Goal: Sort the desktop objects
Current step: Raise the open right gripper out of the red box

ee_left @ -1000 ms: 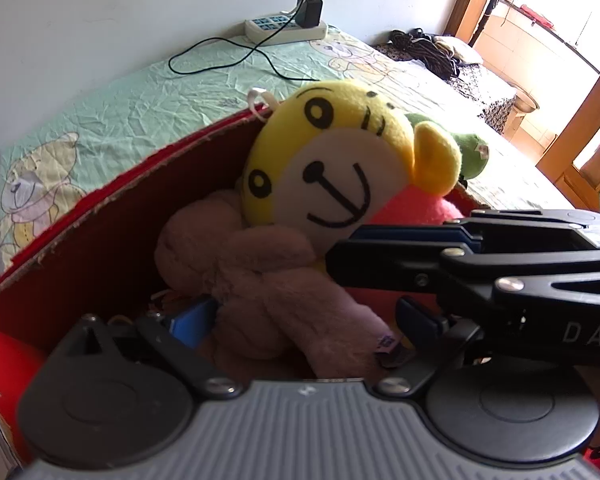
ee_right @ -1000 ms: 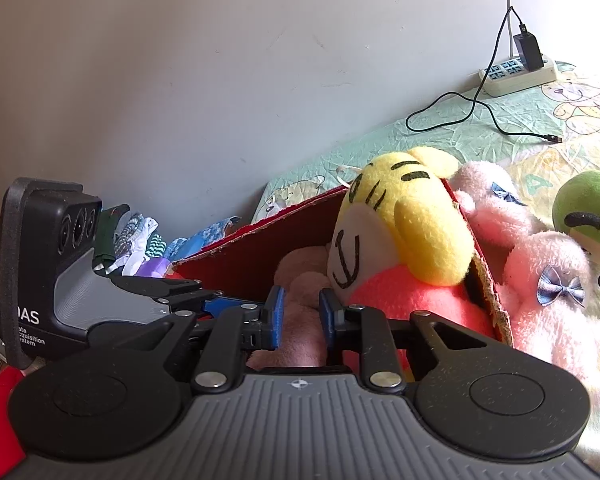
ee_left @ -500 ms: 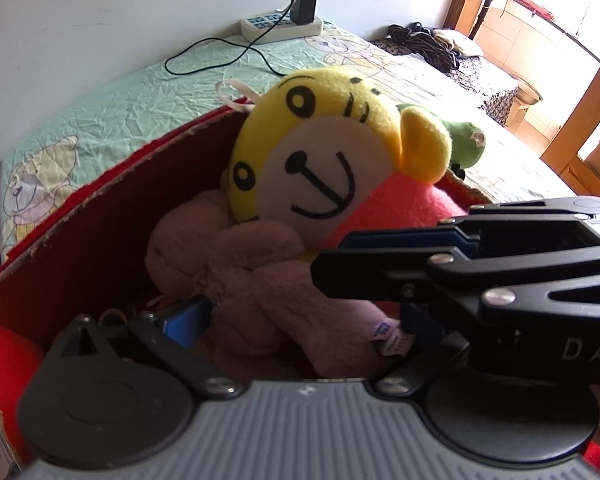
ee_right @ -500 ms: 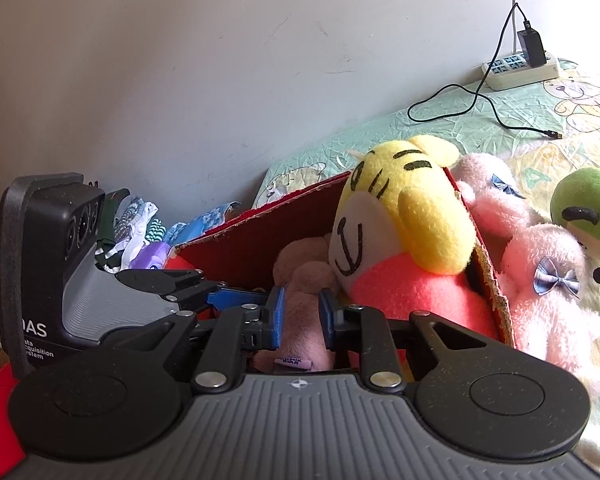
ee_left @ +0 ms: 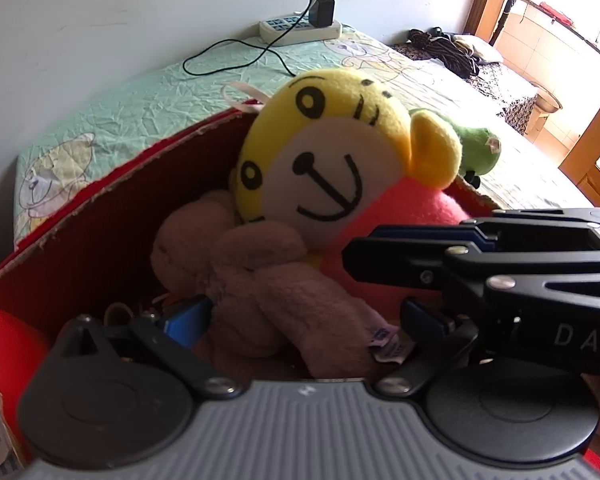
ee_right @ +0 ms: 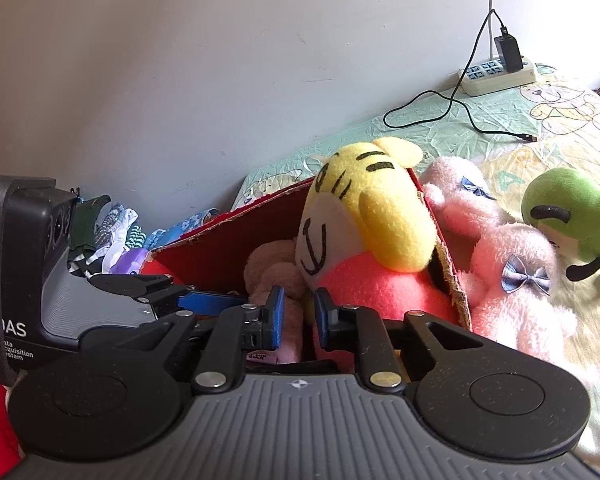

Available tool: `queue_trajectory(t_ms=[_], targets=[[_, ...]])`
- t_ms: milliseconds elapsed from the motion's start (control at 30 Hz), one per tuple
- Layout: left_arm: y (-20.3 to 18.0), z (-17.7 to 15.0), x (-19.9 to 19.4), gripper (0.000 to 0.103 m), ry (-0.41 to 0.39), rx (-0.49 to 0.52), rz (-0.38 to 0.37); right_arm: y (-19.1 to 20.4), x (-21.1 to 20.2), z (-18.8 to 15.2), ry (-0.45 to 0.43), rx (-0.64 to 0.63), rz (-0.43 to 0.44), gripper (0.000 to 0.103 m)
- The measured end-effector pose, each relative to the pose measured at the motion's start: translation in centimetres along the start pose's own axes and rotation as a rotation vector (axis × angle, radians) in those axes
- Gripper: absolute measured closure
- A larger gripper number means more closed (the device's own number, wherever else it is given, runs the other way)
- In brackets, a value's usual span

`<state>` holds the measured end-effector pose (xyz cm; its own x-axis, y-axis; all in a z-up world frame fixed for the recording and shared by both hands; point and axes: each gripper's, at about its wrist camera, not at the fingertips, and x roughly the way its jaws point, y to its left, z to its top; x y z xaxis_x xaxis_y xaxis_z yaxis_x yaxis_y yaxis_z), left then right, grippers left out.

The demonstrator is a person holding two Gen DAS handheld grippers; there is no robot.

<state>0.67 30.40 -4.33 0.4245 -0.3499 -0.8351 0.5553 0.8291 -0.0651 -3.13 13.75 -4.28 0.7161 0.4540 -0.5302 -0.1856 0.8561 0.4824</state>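
A red cardboard box point(ee_left: 140, 164) holds a yellow-headed tiger plush point(ee_left: 332, 152) with a red body, leaning on the far wall. In front of it lies a mauve plush point(ee_left: 260, 280). My left gripper point(ee_left: 302, 320) is wide open, its blue pads on either side of the mauve plush's lower part. My right gripper point(ee_left: 364, 246) reaches in from the right over the tiger's red body. In the right wrist view my right gripper point(ee_right: 300, 312) shows a narrow gap with nothing between the pads, just before the mauve plush point(ee_right: 272, 268) and the tiger plush point(ee_right: 372, 216). My left gripper point(ee_right: 204, 294) is at the left.
A pink rabbit plush point(ee_right: 508, 264) and a green frog plush point(ee_right: 572, 216) lie on the bedsheet right of the box point(ee_right: 228, 220). A power strip point(ee_right: 496, 76) with a black cable sits by the wall. Folded clothes point(ee_right: 116, 224) are piled behind the box.
Both views have shifted only slightly over the box. The mauve plush's tag now shows between my left fingers. Neither gripper's jaw gap has changed.
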Motion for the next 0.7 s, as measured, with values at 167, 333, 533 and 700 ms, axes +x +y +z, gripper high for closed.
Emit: queue_trajectory(t_ms=[167,333,533,700], targets=[[-0.1,-0.14,0.07,0.002,-0.002,-0.011,0.01,-0.11,0.03,-0.01,0.009,-0.012,-0.003,0.087],[-0.08,-0.26,0.09,0.002,-0.003,-0.032,0.017,-0.24,0.23,0.13,0.028,-0.017,-0.005,0.087],[-0.3,-0.39,-0.13,0.002,-0.006,-0.052,0.045,-0.22,0.33,0.17,0.041,-0.026,-0.005,0.087],[-0.73,-0.79,-0.82,0.002,-0.015,-0.06,0.085,-0.25,0.3,0.1,0.039,-0.034,-0.005,0.087]])
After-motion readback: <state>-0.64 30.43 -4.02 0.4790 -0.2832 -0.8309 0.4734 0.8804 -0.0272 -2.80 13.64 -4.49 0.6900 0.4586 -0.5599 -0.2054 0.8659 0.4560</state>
